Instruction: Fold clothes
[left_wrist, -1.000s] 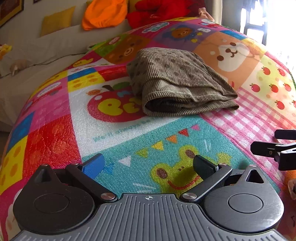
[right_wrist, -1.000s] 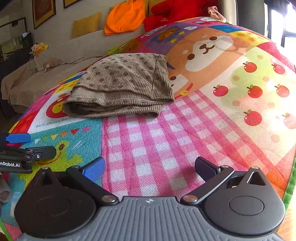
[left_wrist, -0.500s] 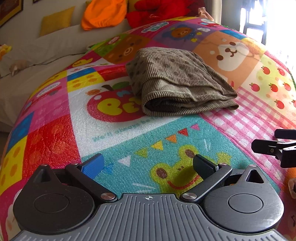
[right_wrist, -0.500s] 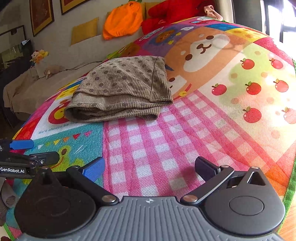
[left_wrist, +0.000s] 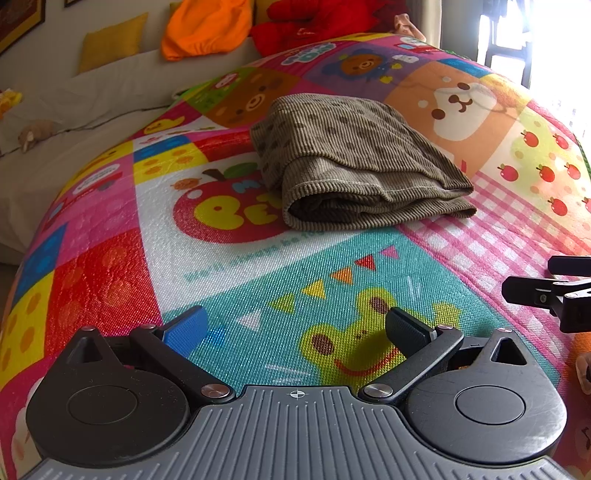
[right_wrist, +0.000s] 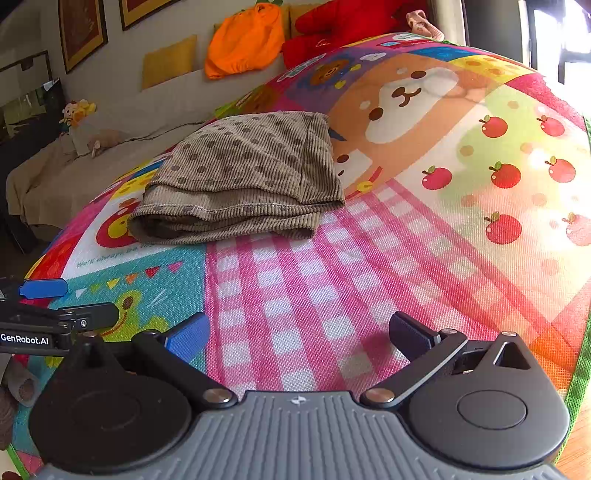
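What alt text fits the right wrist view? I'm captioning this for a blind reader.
A folded brown corduroy garment with dots lies on a colourful cartoon play mat, beyond the open, empty right gripper. The left gripper shows at the left edge.

garment (left_wrist: 354, 162): brown corduroy, darker dots | mat (left_wrist: 258, 288): multicolour cartoon patchwork, pink gingham, red apples

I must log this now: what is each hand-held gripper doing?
Left hand-held gripper: open, holding nothing.
Right hand-held gripper: open, holding nothing.
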